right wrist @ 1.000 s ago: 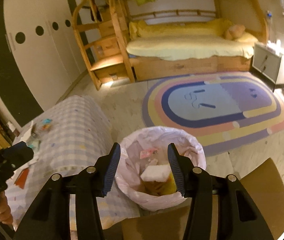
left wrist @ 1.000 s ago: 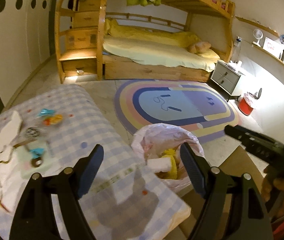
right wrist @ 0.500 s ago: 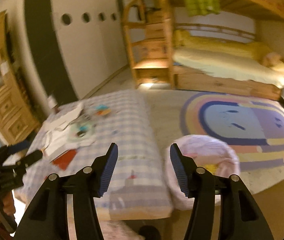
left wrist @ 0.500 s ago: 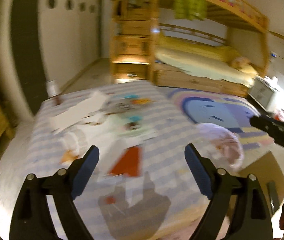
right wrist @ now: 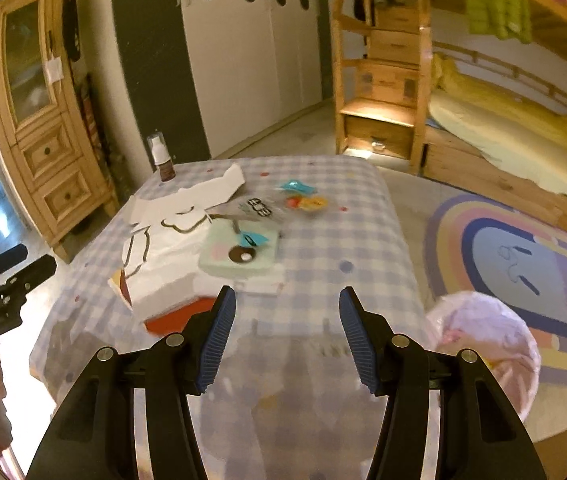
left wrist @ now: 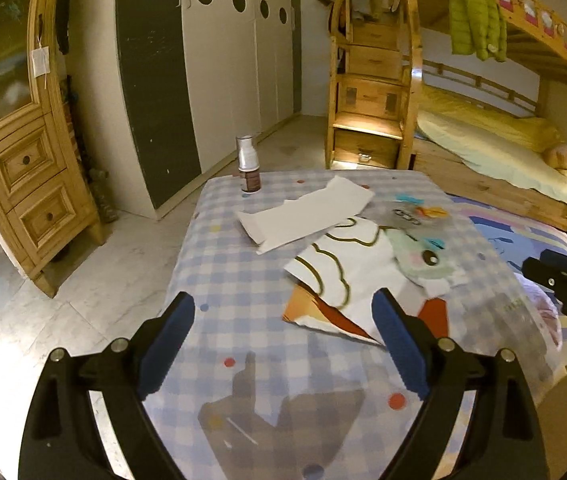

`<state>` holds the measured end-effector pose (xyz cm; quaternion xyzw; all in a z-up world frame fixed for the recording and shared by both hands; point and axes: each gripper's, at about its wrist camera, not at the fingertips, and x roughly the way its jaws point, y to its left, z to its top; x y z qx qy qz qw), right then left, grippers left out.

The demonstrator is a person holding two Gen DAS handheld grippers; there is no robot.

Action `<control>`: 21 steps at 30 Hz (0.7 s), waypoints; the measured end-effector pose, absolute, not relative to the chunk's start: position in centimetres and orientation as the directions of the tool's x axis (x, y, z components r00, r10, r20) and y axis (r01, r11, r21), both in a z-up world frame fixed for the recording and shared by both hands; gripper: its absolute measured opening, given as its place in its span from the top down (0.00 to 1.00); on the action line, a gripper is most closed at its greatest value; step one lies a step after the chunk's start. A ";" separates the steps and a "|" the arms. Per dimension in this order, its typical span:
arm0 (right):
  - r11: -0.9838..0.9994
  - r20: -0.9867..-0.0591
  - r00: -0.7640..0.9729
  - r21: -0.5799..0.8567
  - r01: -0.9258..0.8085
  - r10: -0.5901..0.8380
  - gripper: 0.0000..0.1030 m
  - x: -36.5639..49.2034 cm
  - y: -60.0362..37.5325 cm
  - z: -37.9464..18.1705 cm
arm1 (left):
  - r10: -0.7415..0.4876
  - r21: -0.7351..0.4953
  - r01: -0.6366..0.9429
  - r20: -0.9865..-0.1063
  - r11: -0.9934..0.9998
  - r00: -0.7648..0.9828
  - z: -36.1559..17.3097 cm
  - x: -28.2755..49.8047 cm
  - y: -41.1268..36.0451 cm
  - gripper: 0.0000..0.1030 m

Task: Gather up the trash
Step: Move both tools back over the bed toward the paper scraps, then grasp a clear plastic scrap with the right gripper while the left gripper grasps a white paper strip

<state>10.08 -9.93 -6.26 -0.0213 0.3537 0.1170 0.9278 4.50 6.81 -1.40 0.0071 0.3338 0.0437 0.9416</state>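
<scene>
Both tools, left (left wrist: 283,344) and right (right wrist: 287,336), spread (nothing held) above littered table (right wrist: 343,240).

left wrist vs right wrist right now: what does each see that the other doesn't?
Left wrist only: the right gripper entering at the right edge.
Right wrist only: the open top of the trash bin beside the table, and the left gripper at the left edge.
Both: checkered table, white paper, mint packet, spray bottle.
</scene>
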 end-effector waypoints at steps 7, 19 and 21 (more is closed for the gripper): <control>0.971 -0.700 0.684 0.062 -0.231 0.207 0.49 15.3 -8.4 -8.0 | 0.099 0.049 -0.088 -0.650 0.995 0.753 -2.9 7.5 7.6 0.15; 0.955 -0.755 0.586 0.215 -0.202 0.294 0.45 21.6 -8.5 -11.3 | 0.087 0.064 -0.060 -0.675 0.996 0.732 -4.6 11.2 6.9 0.15; 0.954 -0.757 0.581 0.222 -0.204 0.300 0.45 22.2 -8.3 -11.4 | 0.084 0.064 -0.056 -0.681 0.996 0.728 -4.9 11.6 6.9 0.15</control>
